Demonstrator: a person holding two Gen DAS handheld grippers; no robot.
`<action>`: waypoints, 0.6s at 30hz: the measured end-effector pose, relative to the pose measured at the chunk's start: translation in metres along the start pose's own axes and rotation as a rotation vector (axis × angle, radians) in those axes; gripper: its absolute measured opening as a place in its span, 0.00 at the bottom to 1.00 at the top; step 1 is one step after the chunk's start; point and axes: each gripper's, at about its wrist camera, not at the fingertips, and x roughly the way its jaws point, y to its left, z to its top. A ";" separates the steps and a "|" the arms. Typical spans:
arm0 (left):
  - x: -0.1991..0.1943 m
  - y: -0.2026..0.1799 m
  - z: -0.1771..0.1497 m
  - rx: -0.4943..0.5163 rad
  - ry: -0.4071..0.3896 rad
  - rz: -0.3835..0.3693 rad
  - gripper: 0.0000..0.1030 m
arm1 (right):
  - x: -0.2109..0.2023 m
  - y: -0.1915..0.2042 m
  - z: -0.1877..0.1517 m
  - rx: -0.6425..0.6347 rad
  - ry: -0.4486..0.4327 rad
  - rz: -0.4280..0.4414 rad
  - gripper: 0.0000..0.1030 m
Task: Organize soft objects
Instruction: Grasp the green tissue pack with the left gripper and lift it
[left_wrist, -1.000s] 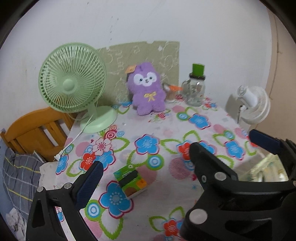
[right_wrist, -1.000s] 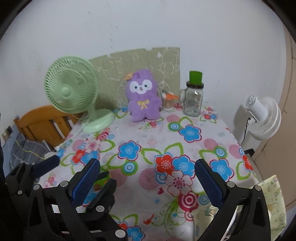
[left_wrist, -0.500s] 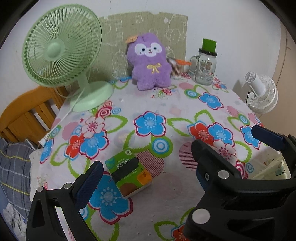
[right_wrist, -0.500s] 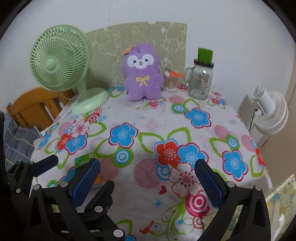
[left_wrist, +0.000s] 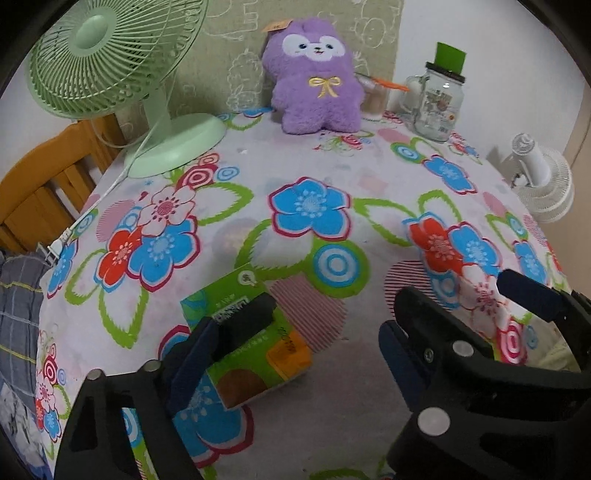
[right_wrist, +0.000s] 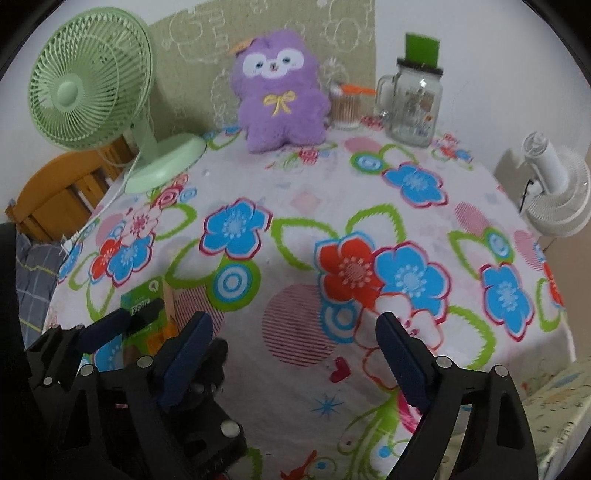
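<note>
We list what stands on and around the flowered tablecloth (left_wrist: 303, 155), left to right, each placed by the purple plush toy (left_wrist: 314, 70).

1. Wooden chair (left_wrist: 33, 184): far left of the plush, off the table edge, partly behind the fan.
2. Green desk fan (left_wrist: 110, 55): left of the plush, well apart from it, base on the cloth, white cord trailing toward the near-left edge.
3. Green tissue pack (left_wrist: 243, 336): far nearer to us than the plush and left of it, lying flat on the cloth.
4. Left gripper (left_wrist: 295, 354): nearest to us from the plush. Its jaws have just been closing a little but stand wide apart, gripping nothing; the pack lies between them, close by the left finger. We cannot tell whether that finger touches it.
5. Purple plush toy: upright at the back of the table against the green wall panel (left_wrist: 221, 37).
6. Small cup (right_wrist: 345, 107): just right of the plush.
7. Right gripper (right_wrist: 291, 350): near edge, right of the left gripper. Jaws have just been closing slightly, still wide, only cloth between them.
8. Glass mug jar (right_wrist: 413, 107), green lid: right of the cup.
9. White fan (right_wrist: 554, 188): far right of the plush, beyond the table.
</note>
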 end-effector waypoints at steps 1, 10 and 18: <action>0.001 0.000 0.000 0.003 -0.008 0.017 0.77 | 0.003 0.000 -0.001 0.001 0.009 0.002 0.89; 0.001 0.004 -0.001 0.019 -0.042 0.082 0.41 | 0.010 0.003 0.000 0.001 0.024 0.020 0.89; -0.008 0.011 0.001 -0.001 -0.050 0.096 0.53 | 0.004 0.009 0.003 0.005 0.012 0.023 0.89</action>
